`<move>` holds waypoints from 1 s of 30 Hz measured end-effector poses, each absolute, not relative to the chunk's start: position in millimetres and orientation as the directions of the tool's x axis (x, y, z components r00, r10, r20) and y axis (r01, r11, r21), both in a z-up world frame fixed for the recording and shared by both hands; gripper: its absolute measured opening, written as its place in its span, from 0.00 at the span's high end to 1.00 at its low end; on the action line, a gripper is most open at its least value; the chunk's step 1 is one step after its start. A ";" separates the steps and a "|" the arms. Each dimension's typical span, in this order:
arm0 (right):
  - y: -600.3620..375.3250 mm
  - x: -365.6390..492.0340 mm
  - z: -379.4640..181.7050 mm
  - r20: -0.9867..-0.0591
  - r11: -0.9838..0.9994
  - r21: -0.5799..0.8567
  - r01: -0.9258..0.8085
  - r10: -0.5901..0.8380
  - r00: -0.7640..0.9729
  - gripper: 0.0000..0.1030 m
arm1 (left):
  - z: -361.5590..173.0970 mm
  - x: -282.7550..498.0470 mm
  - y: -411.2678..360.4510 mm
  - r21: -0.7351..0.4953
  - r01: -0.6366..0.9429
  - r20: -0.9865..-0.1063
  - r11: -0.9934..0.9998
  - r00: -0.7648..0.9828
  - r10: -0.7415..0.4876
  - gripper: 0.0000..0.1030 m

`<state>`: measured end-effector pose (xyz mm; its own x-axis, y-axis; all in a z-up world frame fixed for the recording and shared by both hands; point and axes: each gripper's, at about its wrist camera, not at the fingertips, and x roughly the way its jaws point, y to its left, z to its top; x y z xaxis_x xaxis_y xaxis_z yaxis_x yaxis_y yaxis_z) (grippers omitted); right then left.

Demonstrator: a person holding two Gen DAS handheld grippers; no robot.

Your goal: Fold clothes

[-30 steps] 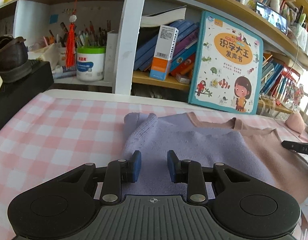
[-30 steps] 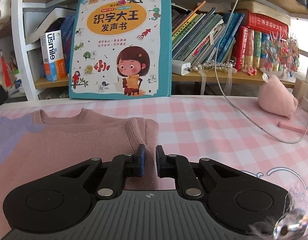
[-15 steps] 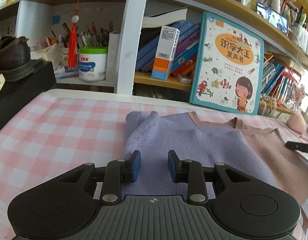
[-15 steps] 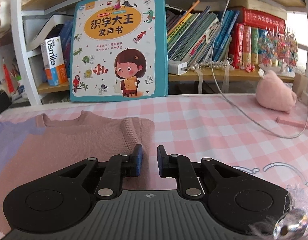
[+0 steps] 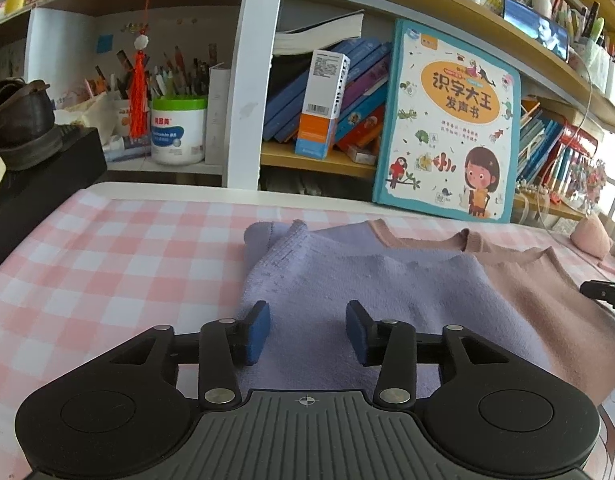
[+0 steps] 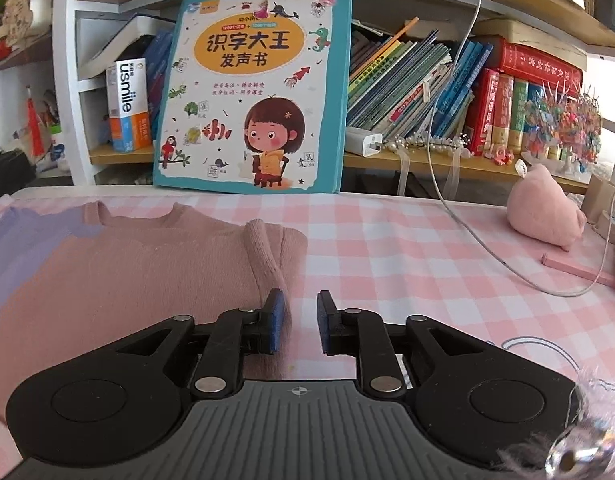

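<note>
A knit sweater, lilac on its left half point(image 5: 347, 280) and dusty pink on its right half point(image 6: 147, 272), lies on the pink checked tablecloth point(image 5: 107, 256) with both sleeves folded in over the body. My left gripper point(image 5: 307, 332) is open and empty, just above the lilac part near its left edge. My right gripper point(image 6: 298, 322) is open and empty at the sweater's right edge, its left fingertip point(image 6: 276, 316) beside the folded pink sleeve point(image 6: 263, 256). The right gripper's tip also shows in the left wrist view point(image 5: 605, 294).
A large children's book point(image 6: 255, 92) leans on the shelf behind the table. A pink plush point(image 6: 545, 216), a white cable point(image 6: 483, 248) and a pink stick point(image 6: 575, 270) lie at the right. A black box with a shoe point(image 5: 19, 128) stands at the left.
Both grippers have opened wider and drawn back slightly from the sweater. The sweater has not moved.
</note>
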<state>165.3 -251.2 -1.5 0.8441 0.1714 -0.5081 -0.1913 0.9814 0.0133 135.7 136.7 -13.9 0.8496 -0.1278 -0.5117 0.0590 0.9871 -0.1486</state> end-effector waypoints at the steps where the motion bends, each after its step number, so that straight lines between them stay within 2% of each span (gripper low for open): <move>1: -253.4 162.8 -1.0 -0.506 0.980 0.015 -0.196 0.177 0.844 0.77 | -13.8 134.7 136.0 -0.153 0.058 -0.510 0.987 0.851 -0.128 0.53; 8: -267.0 142.9 1.9 -0.499 0.967 0.040 -0.251 0.237 0.834 0.66 | -5.8 115.6 127.8 -0.179 0.048 -0.497 0.983 0.857 -0.132 0.52; 16: -264.6 122.6 6.6 -0.495 0.926 0.036 -0.375 0.343 0.799 0.64 | 3.8 87.9 121.3 -0.171 0.002 -0.511 0.985 0.855 -0.091 0.52; 22: -267.7 111.2 6.8 -0.501 0.894 0.027 -0.447 0.399 0.768 0.60 | 10.6 63.1 107.9 -0.112 -0.017 -0.534 0.994 0.844 -0.046 0.41; 30: -277.4 104.4 9.9 -0.506 0.841 -0.011 -0.541 0.462 0.728 0.56 | 12.1 35.8 105.2 -0.120 -0.111 -0.587 0.986 0.809 0.020 0.41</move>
<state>104.4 -277.4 9.9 0.7278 0.4623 -0.5065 -0.5414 0.8407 -0.0107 35.8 105.2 12.1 0.8091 0.0196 -0.5874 -0.1113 0.9865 -0.1204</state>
